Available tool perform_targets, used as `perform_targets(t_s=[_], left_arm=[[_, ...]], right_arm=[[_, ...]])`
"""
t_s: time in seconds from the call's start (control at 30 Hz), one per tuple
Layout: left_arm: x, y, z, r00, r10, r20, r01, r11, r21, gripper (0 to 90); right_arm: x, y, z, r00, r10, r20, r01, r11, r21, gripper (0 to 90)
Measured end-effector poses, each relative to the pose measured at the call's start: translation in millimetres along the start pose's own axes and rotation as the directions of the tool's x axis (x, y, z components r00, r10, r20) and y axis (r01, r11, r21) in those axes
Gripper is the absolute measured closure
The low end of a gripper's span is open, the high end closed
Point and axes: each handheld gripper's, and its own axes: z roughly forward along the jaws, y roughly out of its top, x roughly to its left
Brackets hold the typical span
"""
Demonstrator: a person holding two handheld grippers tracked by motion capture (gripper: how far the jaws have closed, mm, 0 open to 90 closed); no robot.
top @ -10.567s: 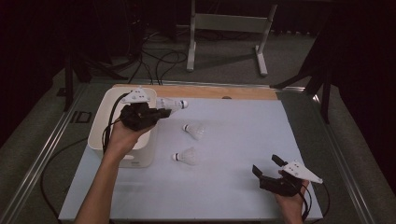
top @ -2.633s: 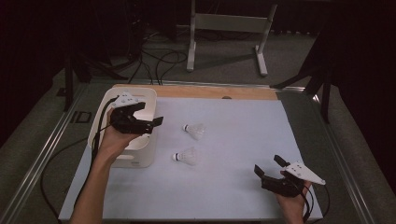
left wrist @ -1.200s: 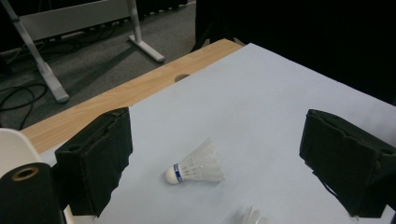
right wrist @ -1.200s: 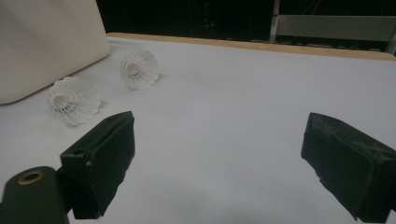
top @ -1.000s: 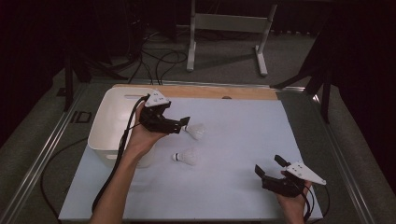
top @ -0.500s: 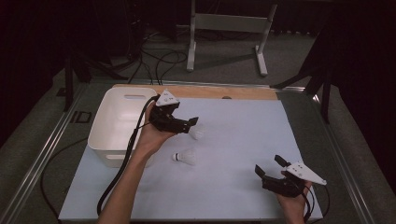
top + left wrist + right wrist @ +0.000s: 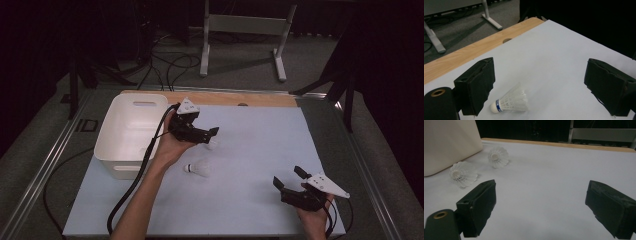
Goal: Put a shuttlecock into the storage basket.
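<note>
At the counter's back left corner stands the white tub (image 7: 131,131), and the left hand-held gripper (image 7: 209,135) has swung away from above it, out over the pale blue mat (image 7: 260,150), coming down on the farther of two shuttlecocks. Its jaws stand wide with nothing between the pads; in the left gripper view the far shuttlecock (image 7: 510,103) lies on its side on the mat, cork toward the near jaw, close to that jaw but not yet straddled. The reading is that one drop into the tub is over and the next pick-up is beginning, with the closing of the jaws yet to come. The near shuttlecock (image 7: 198,168) lies just toward the front edge from the first, a little out from the tub's front right corner, and both lie where they did a few seconds ago. Ten seconds ago the left hand-held gripper was over the tub with a third shuttlecock in its jaws; that one is now gone from them. Near the counter's front right corner the right hand-held gripper (image 7: 290,181) rests in its hand as before, jaws wide and empty, well apart from both shuttlecocks.
</note>
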Motion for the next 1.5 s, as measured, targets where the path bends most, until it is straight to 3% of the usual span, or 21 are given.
perform_targets(t_s=[0.3,0.73,1.5], left_arm=[[0.3,-4.6,15.0,0.9999,-0.016,0.000,0.016,0.9998,0.009,10.6],[4.0,-12.9,32.8,0.9988,-0.029,-0.039,0.030,0.9992,0.026,10.7],[19.3,-42.4,65.2,0.9952,-0.060,-0.077,0.067,0.9946,0.080,11.1]], right_arm=[[-0.3,0.0,-0.2,1.0000,0.001,0.000,-0.001,1.000,-0.001,9.9],[-1.2,0.1,-0.8,1.0000,-0.001,0.001,0.001,1.000,-0.004,9.9],[-1.6,0.2,-1.9,1.0000,0.002,0.003,-0.002,1.000,-0.007,9.9]])
